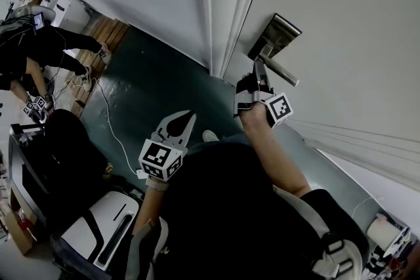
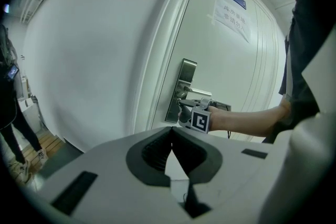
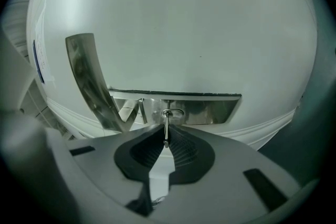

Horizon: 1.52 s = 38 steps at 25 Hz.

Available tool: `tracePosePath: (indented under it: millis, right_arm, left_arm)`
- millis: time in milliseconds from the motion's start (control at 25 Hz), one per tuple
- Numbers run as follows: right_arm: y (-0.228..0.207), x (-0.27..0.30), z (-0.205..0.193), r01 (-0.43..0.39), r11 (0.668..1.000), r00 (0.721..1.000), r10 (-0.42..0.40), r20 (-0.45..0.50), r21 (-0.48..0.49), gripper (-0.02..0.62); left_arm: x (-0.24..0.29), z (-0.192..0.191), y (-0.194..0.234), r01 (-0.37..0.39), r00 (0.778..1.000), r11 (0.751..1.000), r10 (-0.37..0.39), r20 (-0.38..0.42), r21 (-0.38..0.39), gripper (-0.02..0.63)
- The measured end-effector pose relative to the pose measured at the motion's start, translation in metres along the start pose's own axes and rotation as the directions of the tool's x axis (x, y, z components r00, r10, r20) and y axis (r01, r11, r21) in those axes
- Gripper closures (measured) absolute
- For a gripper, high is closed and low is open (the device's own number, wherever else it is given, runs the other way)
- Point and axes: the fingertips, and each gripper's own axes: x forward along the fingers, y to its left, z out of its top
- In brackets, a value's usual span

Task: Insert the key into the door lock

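Thin silver key point(image 3: 166, 134), seen edge-on, clamped in right gripper point(image 3: 166, 129), tip at lock point(image 3: 172, 112) on plate point(image 3: 210, 110); left gripper point(image 2: 172, 130) closed, empty.

The key point(image 3: 166, 127) is a thin metal blade, seen edge-on. It stands upright between the closed jaws of the right gripper point(image 3: 165, 137). Its tip meets the keyhole point(image 3: 171, 112), a small oval ring; how deep it goes in, I cannot tell. The lock point(image 3: 210, 109) is a long, shiny silver plate on the white door point(image 3: 199, 23), close to the door's edge beside the frame. A silver handle point(image 3: 86, 81) sticks out from the plate, just beside the keyhole.
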Motion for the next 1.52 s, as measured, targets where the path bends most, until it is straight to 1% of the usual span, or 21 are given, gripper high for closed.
tracePosePath:
  millis: [120, 280, 480, 680, 880, 1000, 1200, 1280, 1440, 1520]
  right_arm:
    - [-0.001, -0.001, 0.001, -0.01, 1.0, 1.0, 0.01, -0.02, -0.005, 0.56]
    - [-0.001, -0.008, -0.001, 0.0, 1.0, 0.998, 0.001, -0.06, 0.018, 0.56]
    - [-0.002, -0.029, -0.002, 0.016, 1.0, 0.994, -0.018, -0.107, -0.017, 0.56]
    - [0.005, -0.052, 0.003, 0.016, 0.995, 0.984, -0.034, -0.178, -0.101, 0.561]
    - [0.011, -0.073, 0.02, 0.012, 0.982, 0.976, -0.053, -0.213, -0.19, 0.571]
    - [0.021, -0.083, 0.023, -0.032, 0.965, 0.965, -0.038, -0.26, -0.26, 0.575]
    - [0.028, -0.102, 0.041, -0.049, 0.926, 0.954, -0.069, -0.293, -0.375, 0.58]
    - [0.033, -0.107, 0.049, -0.06, 0.902, 0.95, -0.079, -0.301, -0.427, 0.58]
    - [0.047, -0.117, 0.061, -0.094, 0.831, 0.941, -0.106, -0.321, -0.548, 0.58]
    - [0.054, -0.122, 0.066, -0.12, 0.781, 0.936, -0.117, -0.331, -0.613, 0.58]
  left_arm:
    - [0.006, -0.001, -0.005, -0.003, 1.0, 1.0, 0.003, 0.001, 0.001, 0.598]
    - [0.012, 0.0, -0.012, -0.008, 1.0, 1.0, 0.008, -0.002, 0.001, 0.598]
    - [0.017, 0.0, -0.026, 0.0, 1.0, 1.0, 0.0, 0.003, 0.002, 0.598]
    - [0.02, 0.002, -0.04, 0.009, 1.0, 1.0, -0.009, 0.012, 0.004, 0.598]
    - [0.03, 0.008, -0.054, 0.019, 0.999, 1.0, -0.019, 0.026, 0.006, 0.598]
    - [0.034, 0.011, -0.064, 0.032, 0.999, 0.999, -0.032, 0.034, 0.01, 0.598]
    - [0.047, 0.016, -0.084, 0.063, 0.997, 0.998, -0.063, 0.04, 0.02, 0.598]
    - [0.052, 0.019, -0.092, 0.077, 0.996, 0.997, -0.078, 0.045, 0.023, 0.598]
    - [0.062, 0.024, -0.103, 0.093, 0.994, 0.995, -0.095, 0.056, 0.024, 0.598]
    - [0.066, 0.028, -0.108, 0.101, 0.993, 0.995, -0.102, 0.065, 0.027, 0.598]
